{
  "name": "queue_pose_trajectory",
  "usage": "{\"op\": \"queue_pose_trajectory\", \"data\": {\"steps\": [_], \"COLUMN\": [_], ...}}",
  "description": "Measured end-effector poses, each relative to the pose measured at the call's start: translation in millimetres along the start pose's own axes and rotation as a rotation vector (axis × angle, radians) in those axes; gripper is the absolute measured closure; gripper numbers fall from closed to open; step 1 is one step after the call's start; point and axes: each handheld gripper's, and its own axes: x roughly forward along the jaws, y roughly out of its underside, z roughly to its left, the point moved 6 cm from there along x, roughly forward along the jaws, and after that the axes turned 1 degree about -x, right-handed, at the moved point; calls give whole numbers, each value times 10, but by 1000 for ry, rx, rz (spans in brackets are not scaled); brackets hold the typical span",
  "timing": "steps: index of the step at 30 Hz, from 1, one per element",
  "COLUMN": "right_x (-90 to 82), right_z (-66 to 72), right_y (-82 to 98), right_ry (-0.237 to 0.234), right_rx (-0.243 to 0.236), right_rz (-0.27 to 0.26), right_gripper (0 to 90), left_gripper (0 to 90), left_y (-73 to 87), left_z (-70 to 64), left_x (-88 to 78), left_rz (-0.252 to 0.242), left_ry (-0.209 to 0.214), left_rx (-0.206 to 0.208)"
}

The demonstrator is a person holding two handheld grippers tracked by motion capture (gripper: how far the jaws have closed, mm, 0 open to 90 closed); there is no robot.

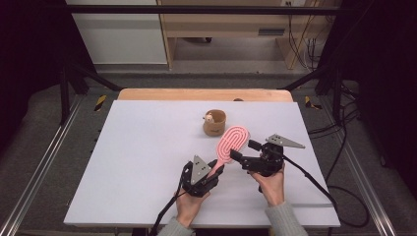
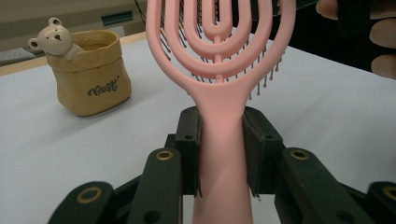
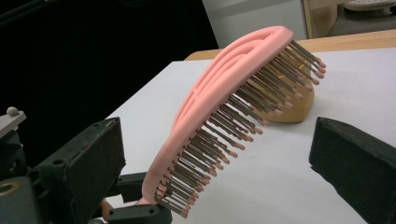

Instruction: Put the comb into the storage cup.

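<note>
Gripping the pink hairbrush (image 2: 219, 88) by its handle, my left gripper (image 1: 212, 173) has both black pads pressed flat against the handle's sides, just below where it widens into the head. That head is an open oval of nested loops; it is lifted off the white bench (image 1: 147, 162) and angled up and away toward the far right, with its bristles turned to the right, toward my other hand. My right gripper (image 1: 242, 152) sits just beside the brush on that side, its jaws standing wide apart, one on either side of the bristled head, and neither pad touches it; in the right gripper view the brush (image 3: 224, 112) runs slantwise between them with its dark, pink-tipped pins pointing down and to the right. My left hand (image 1: 189, 204) and right hand (image 1: 270, 187) come in over the near edge of the bench, cables trailing back from both grippers. Beyond the brush head, toward the far side of the bench, stands a small tan pot (image 2: 91, 72) shaped like a folded paper bag, with lettering on its front and a little bear figure (image 2: 52, 38) perched on its rim. It stands apart from the brush and from both grippers.
</note>
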Motion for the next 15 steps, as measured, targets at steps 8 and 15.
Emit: {"op": "queue_pose_trajectory", "data": {"steps": [8, 15], "right_x": [45, 59], "right_z": [-7, -8], "right_y": [18, 24], "right_ry": [-5, -7], "right_rx": [24, 43], "right_rz": [16, 23], "right_gripper": [105, 199], "left_gripper": [698, 698], "left_y": [-3, -6], "left_z": [-38, -79], "left_x": [13, 24], "left_rz": [-4, -6], "left_ry": [2, 6], "left_rx": [8, 17]}}
